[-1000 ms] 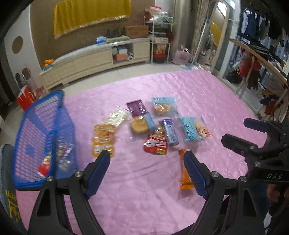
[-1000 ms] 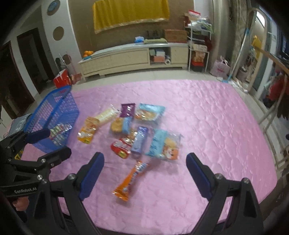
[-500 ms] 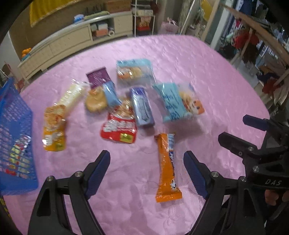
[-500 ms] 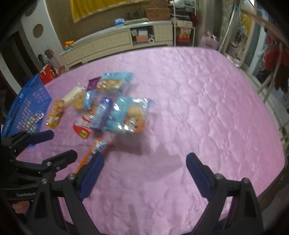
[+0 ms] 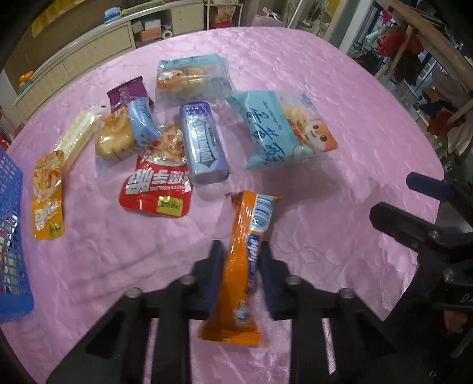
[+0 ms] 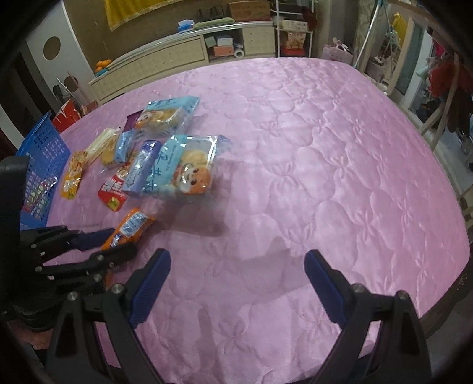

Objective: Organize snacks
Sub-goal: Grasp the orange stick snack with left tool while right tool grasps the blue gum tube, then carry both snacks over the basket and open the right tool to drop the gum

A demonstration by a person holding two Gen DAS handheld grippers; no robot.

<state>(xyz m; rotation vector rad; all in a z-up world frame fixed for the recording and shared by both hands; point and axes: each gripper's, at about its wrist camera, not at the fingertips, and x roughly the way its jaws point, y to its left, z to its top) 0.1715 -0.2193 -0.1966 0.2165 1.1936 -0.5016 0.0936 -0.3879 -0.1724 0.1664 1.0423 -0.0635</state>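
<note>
A pink quilted satin tablecloth [image 6: 310,153] covers the table. At the far wall stands a long cream low cabinet [image 6: 177,59]; above it hangs a yellow cloth [image 6: 142,11]. A wooden rack of clothes [image 6: 443,73] stands right.

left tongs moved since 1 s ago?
Yes. The left tongs came down and forward toward the snack pile and closed around the orange bar; a second ago they were open, well short of it. The red pouch now looms much nearer.

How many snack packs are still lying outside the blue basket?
9: orange bar between the left gripper fingers; red pouch, Doublemint box, two blue bread bags, cookie, purple pack, wafers, yellow pouch.
</note>
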